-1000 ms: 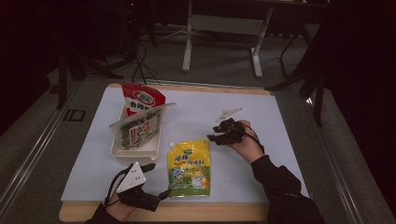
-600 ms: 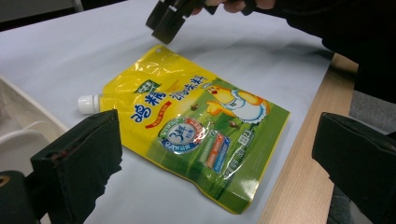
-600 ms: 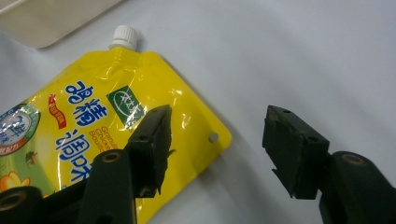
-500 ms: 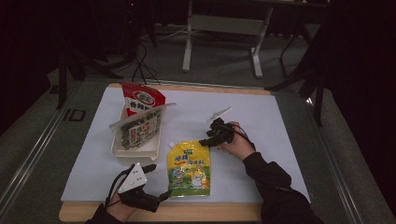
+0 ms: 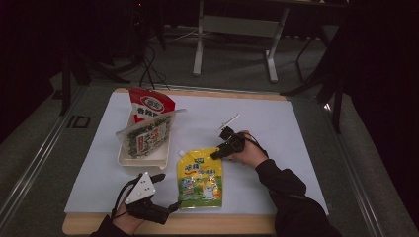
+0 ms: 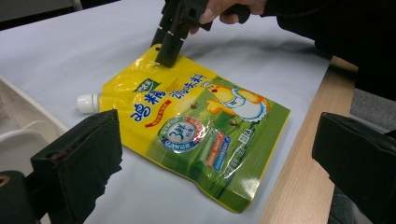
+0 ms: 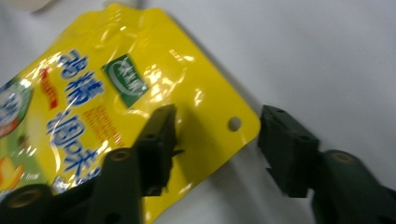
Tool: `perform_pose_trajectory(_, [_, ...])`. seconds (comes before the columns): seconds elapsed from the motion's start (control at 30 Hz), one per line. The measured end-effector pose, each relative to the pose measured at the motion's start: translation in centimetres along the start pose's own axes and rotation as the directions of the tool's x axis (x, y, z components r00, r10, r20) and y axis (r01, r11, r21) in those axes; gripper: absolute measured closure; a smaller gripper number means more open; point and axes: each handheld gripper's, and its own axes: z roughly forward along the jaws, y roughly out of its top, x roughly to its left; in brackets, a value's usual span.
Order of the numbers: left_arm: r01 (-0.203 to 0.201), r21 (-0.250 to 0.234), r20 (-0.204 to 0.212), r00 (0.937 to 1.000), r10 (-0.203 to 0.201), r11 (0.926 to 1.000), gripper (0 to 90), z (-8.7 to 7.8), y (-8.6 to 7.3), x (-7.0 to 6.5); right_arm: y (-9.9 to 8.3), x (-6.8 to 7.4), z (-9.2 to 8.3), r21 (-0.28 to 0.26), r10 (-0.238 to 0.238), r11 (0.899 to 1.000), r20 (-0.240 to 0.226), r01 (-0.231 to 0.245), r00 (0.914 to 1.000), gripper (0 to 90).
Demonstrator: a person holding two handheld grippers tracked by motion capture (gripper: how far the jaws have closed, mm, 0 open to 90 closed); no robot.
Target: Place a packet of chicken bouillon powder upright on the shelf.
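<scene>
A yellow and green spouted pouch [image 5: 200,177] lies flat on the white sheet, its cap toward the tray. My right gripper [image 5: 217,153] is down at the pouch's upper right corner. In the right gripper view the corner of the pouch [image 7: 116,84], with its punched hole, lies between the jaws of the right gripper [image 7: 217,126]. The jaws have just been closing and still stand apart, one over the foil, one over the sheet. My left gripper [image 5: 167,192] rests open at the table's front edge, left of the pouch [image 6: 196,130].
A white tray [image 5: 143,160] behind the left gripper holds a red snack packet [image 5: 150,104] and a green one [image 5: 146,136]. The wooden table edge [image 5: 222,224] runs along the front. Bare white sheet [image 5: 286,128] lies right of the pouch.
My right gripper has come down and to the left, onto the pouch's upper right corner. The left gripper and the pouch have stayed where they were.
</scene>
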Motion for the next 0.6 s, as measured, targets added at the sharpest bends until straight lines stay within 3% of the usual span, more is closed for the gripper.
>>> perform_pose_trajectory(0.17, [0.007, 0.002, 0.005, 1.0000, -0.007, 1.0000, 2.8, 0.1, 0.0, 0.0, 0.4, 0.9, -0.6, 0.013, -0.040, 0.999, 0.001, 0.040, 0.9992, 77.9])
perform_pose_trajectory(0.2, [0.006, 0.003, 0.005, 1.0000, -0.006, 1.0000, 2.8, 0.1, 0.0, 0.0, 0.5, 1.1, -0.6, 0.021, -0.051, 0.998, -0.015, 0.052, 0.9986, 80.8])
perform_pose_trajectory(0.3, [0.007, 0.003, 0.006, 1.0000, -0.007, 1.0000, 2.8, 0.2, 0.0, 0.0, 0.7, 1.8, -0.5, 0.036, -0.077, 0.996, -0.005, 0.077, 0.9970, 89.3])
perform_pose_trajectory(0.4, [0.019, -0.003, 0.018, 0.9997, -0.019, 0.9998, 2.8, 0.2, -0.1, 0.0, 0.8, 2.4, -0.8, 0.022, -0.100, 0.995, 0.014, 0.100, 0.9949, 90.0])
perform_pose_trajectory(0.6, [-0.007, -0.036, 0.017, 0.9998, 0.007, 0.9993, 3.9, 0.1, 0.1, 0.2, 0.9, 3.8, -2.4, -0.018, -0.143, 0.989, 0.054, 0.144, 0.9883, 90.0])
